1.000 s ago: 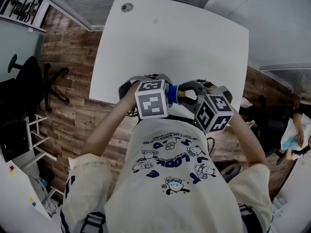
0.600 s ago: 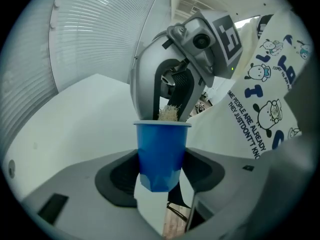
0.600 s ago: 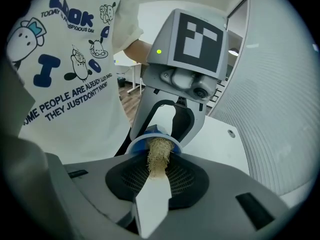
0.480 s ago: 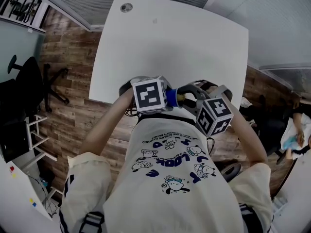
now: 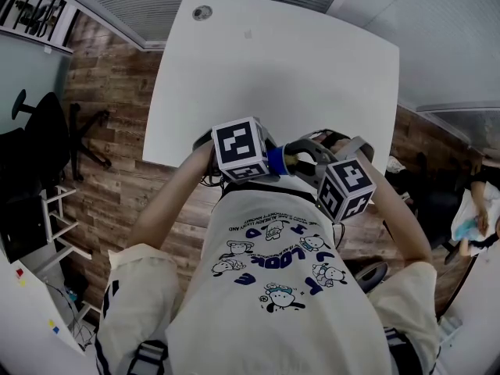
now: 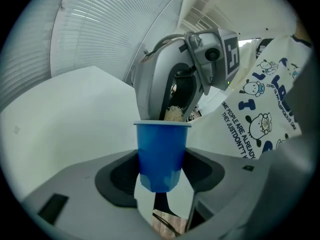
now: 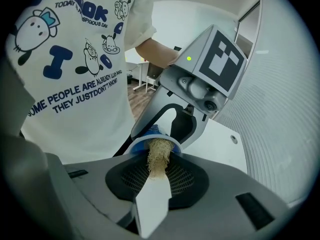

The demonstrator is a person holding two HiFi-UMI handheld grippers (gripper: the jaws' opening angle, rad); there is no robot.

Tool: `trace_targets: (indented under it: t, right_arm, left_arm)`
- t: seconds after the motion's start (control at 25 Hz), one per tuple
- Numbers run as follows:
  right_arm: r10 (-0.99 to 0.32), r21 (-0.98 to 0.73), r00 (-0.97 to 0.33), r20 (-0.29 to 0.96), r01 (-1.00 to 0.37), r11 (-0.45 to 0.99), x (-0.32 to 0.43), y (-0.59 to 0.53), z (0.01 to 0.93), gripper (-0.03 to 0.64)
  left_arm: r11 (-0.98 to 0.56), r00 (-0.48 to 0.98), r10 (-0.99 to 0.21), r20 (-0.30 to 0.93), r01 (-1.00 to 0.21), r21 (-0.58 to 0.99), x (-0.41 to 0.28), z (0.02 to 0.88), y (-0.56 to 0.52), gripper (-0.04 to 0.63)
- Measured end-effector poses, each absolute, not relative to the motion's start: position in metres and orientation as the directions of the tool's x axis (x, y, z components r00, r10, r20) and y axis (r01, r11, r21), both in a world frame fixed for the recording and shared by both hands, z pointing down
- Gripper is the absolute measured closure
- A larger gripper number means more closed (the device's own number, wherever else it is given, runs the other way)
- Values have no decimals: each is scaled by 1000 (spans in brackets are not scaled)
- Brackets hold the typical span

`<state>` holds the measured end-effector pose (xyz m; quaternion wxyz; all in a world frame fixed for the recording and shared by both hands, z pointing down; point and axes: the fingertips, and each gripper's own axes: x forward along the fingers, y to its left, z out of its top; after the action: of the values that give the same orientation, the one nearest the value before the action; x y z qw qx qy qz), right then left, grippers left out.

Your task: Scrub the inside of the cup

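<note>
White counter [image 5: 273, 69] ahead, wood floor [image 5: 101, 170] at its sides. Nearest, printed shirt [image 5: 273, 287]. Just off it, both tongs raised about counter's near edge.

Pinched by left tongs [image 6: 160, 176]: blue cup [image 6: 161, 144], gripped low on its wall, held in the air, mouth turned toward right tongs [image 7: 159, 179]. Clamped in right tongs: straw-coloured scrubber [image 7: 159, 156], tip pushed into cup's mouth.

Risks, as judged:
- Pushing too hard along cup's axis: likely to drive cup back through a pinch set low on a smooth, tapered wall.
- Levering sideways against rim: likely to twist cup out, or dent it if thin-walled.
- Rolling both wrists at once: some chance of knocking tongs bodies together, close as they are.
- With so loose and fibrous a scrubber: risk of sliding in right pinch, or shedding strands into cup.
- Any drop this near counter's edge: possibly off it, onto lap or floor.

By view:
- Left gripper view: cup's outer wall, grip height, a tuft above rim. Nothing of the interior.
- Right gripper view: straight along scrubber to the rim's ring, entry roughly centred. Depth unreadable, grip on cup unseen.
- Head view: only a sliver of blue between marker cubes [image 5: 238, 148], yet alone in placing everything close to chest, by counter's edge.
</note>
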<state>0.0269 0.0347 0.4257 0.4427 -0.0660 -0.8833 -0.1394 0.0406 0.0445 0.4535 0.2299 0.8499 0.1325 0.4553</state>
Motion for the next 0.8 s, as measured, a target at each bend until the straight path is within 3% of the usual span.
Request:
trace_targets:
  t: [0.8]
  right_arm:
    - [0, 215, -591, 807, 293, 932, 26, 40, 425, 522]
  left_arm:
    - [-772, 590, 523, 616, 20, 636, 40, 453, 52, 299]
